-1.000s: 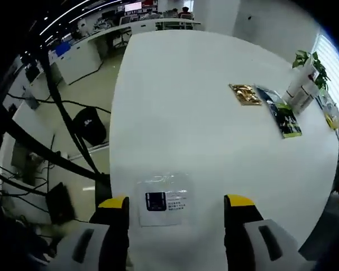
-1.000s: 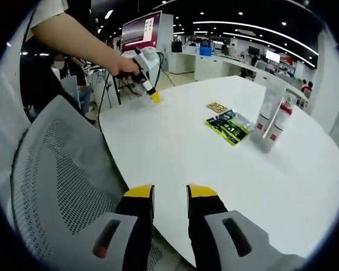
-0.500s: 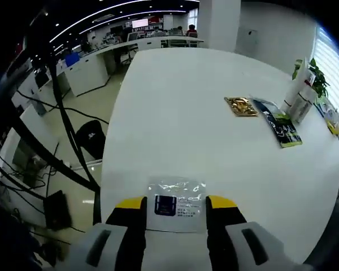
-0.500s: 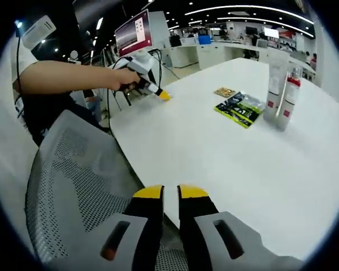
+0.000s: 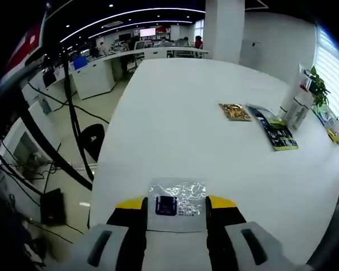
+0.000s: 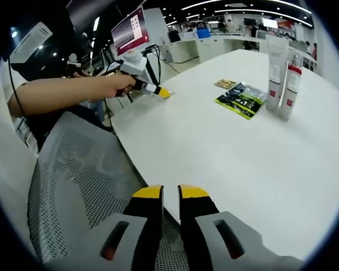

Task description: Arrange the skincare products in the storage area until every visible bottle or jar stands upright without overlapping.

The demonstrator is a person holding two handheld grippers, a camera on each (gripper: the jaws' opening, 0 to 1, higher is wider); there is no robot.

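between left tool (image 5: 175, 204) tips: clear sachet (image 5: 176, 197) gripped

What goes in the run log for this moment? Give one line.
left gripper: shut on clear sachet at table edge | right gripper: shut, empty, over table edge | tubes: upright | sachets: flat

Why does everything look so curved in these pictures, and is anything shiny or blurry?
Left gripper view: the fisheye lens bows the white table and ceiling light strips; the clear sachet between the jaws glints. Right gripper view: the mesh chair bulges at the near edge; the two upright tubes look small, their labels unreadable.
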